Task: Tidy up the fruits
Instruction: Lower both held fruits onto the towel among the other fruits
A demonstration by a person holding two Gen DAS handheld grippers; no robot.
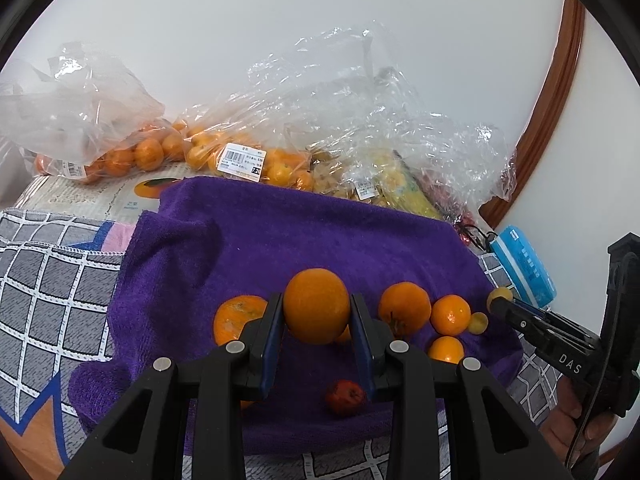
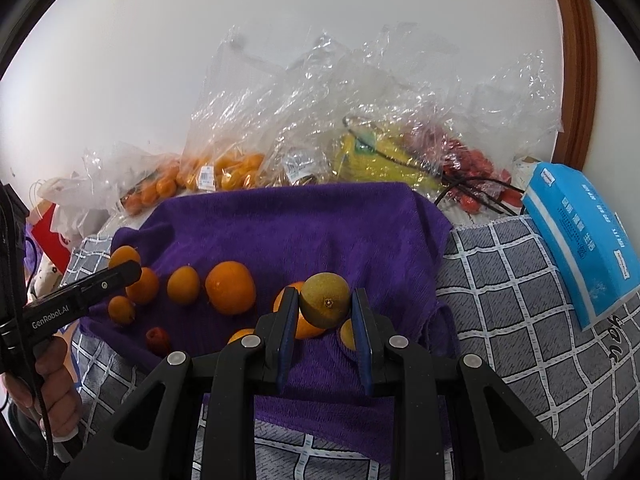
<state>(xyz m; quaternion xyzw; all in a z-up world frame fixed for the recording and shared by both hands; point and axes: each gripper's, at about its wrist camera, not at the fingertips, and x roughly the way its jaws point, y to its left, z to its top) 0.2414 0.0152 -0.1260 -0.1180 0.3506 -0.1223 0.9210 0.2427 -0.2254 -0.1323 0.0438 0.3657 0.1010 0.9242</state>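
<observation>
The left gripper (image 1: 317,322) pinches a large round orange fruit (image 1: 316,305) above the purple terry towel (image 1: 280,232); the right gripper (image 2: 325,312) clamps a small yellow-green round fruit (image 2: 325,300) (stem end facing the camera) over that towel's right side.

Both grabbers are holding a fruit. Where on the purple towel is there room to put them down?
The far half of the purple towel is bare, between the fruit row and the plastic bags. The near strip is crowded: oranges in a line, a small red fruit, and more fruit under the right gripper.
</observation>
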